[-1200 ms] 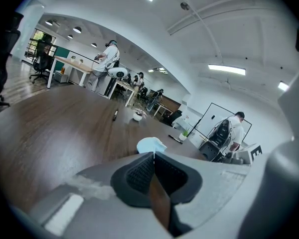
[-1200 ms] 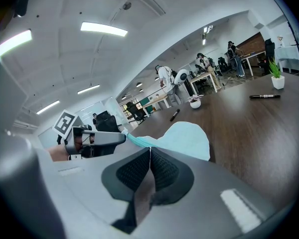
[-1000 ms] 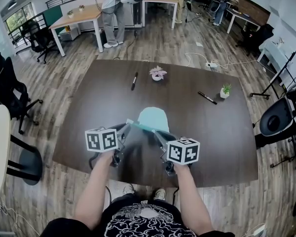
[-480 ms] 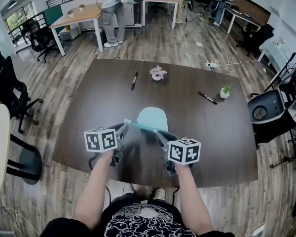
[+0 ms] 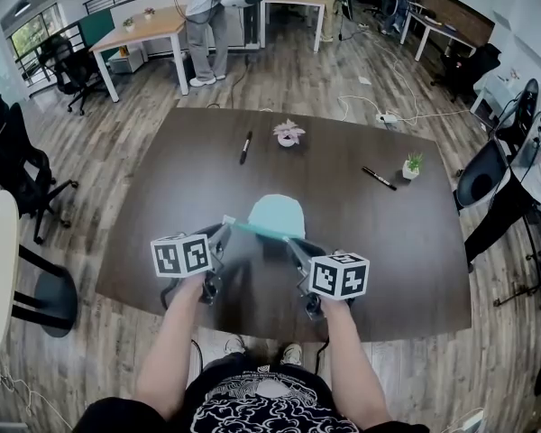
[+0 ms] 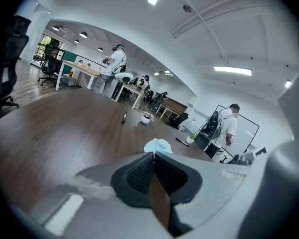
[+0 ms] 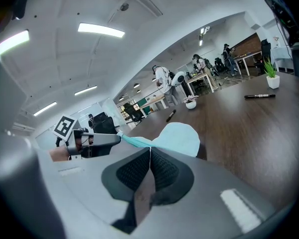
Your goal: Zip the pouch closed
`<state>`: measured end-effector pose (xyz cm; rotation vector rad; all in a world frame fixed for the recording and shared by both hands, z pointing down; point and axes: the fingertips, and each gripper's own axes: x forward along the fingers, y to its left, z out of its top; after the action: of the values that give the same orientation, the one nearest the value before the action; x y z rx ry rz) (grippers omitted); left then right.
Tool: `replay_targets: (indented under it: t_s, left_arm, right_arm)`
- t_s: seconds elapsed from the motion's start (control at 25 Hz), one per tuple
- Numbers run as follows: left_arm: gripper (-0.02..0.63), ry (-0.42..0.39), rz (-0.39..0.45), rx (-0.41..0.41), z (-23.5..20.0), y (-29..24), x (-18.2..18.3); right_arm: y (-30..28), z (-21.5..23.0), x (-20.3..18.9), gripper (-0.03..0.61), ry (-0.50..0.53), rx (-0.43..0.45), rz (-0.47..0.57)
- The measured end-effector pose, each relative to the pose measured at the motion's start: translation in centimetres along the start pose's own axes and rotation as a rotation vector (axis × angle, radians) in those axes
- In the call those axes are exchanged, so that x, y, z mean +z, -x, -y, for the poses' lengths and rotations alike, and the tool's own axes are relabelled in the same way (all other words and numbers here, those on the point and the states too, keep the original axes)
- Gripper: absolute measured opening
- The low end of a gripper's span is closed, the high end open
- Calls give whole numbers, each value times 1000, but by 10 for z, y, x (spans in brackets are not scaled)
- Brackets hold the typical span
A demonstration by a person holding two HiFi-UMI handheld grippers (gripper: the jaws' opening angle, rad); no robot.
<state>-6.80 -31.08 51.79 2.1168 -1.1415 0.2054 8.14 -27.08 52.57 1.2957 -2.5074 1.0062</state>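
A light blue pouch (image 5: 278, 213) hangs just above the dark wooden table (image 5: 162, 197), its teal zip edge stretched between my two grippers. My left gripper (image 5: 226, 227) is shut on the left end of that edge. My right gripper (image 5: 290, 241) is shut on the edge's right end; whether it pinches the slider is hidden. In the left gripper view the closed jaws (image 6: 153, 154) meet with the pouch (image 6: 158, 145) just beyond them. The right gripper view shows closed jaws (image 7: 149, 148), the pouch (image 7: 178, 137) ahead, and the left gripper (image 7: 114, 137) holding the teal end.
On the table's far half lie a black marker (image 5: 245, 147) and another marker (image 5: 379, 179), beside a pink flower pot (image 5: 288, 134) and a small green plant (image 5: 412, 166). Office chairs stand at the left (image 5: 18, 174) and right (image 5: 487, 174). A person (image 5: 203, 25) stands at the back desks.
My left gripper has edged slightly to the left, keeping the zip edge taut. The right gripper is still. The chair at the right has rolled farther right.
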Motion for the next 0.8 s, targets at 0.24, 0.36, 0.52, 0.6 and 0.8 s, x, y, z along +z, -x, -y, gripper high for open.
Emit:
replay_targets:
  t_s: [0.24,0.36,0.52,0.6,0.8]
  left_arm:
    - [9,5,0,4,-2,1,-1]
    - [9,7,1,7,-3,1,-2]
    - [9,7,6,12,-3,2,-1]
    - [9,12,8,18,-6,3,-1]
    - [9,20,12,19,-9,5,1]
  right_arm:
    - [0,0,-1,6,0,1,-1]
    - [2,1,0,6,0,1,-2]
    - [2,1,0,6,0,1,1]
    - [3,3,0,6,-3,-5,2]
    - [4,6,1,6,-9,-21,5]
